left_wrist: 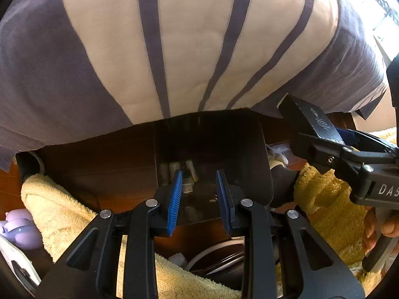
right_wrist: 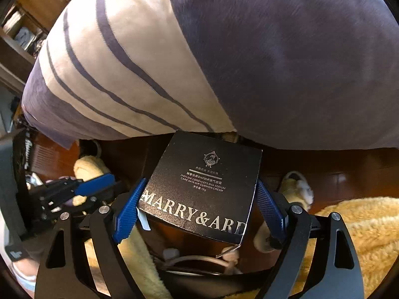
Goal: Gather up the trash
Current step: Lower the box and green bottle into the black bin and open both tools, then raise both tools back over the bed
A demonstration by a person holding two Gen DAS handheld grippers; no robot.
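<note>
**Box gripped on the right, left jaws empty over the dark bin**

Left wrist view: my left gripper [left_wrist: 199, 199] points steeply down with its blue ribbed pads [left_wrist: 174, 199] set narrow and nothing between them. No earlier pic to compare, so I call it as it stands: a narrow gap, no grip. Below the jaws is a dark, open-topped rectangular bin [left_wrist: 261, 154] w/ small pale tubes or bottles in the bottom; too dim to name them. I reckon the trash goes in here, since both tools are angled at it. The person's striped purple-and-cream shirt [left_wrist: 187, 49] fills the top of the view, so they're leaning over the spot. Cream fleece fabric [left_wrist: 62, 211] lies on both sides of the bin. A hand [left_wrist: 381, 229] at the right edge holds the other tool.

Right wrist view: my right gripper [right_wrist: 199, 199] has its jaws spread wide bc they clamp the black square cardboard cosmetics box w/ silver lettering [right_wrist: 204, 189] across its full width, pads pressing on both side faces. The box sits tilted, printed face toward the cam, held clear of the dark wooden floor [right_wrist: 336, 174] and, by my read from the left wrist view, just beside the bin's right edge. Prob next job: move over the opening and let go. Risk: the box is wide, could catch on the bin rim.
</note>
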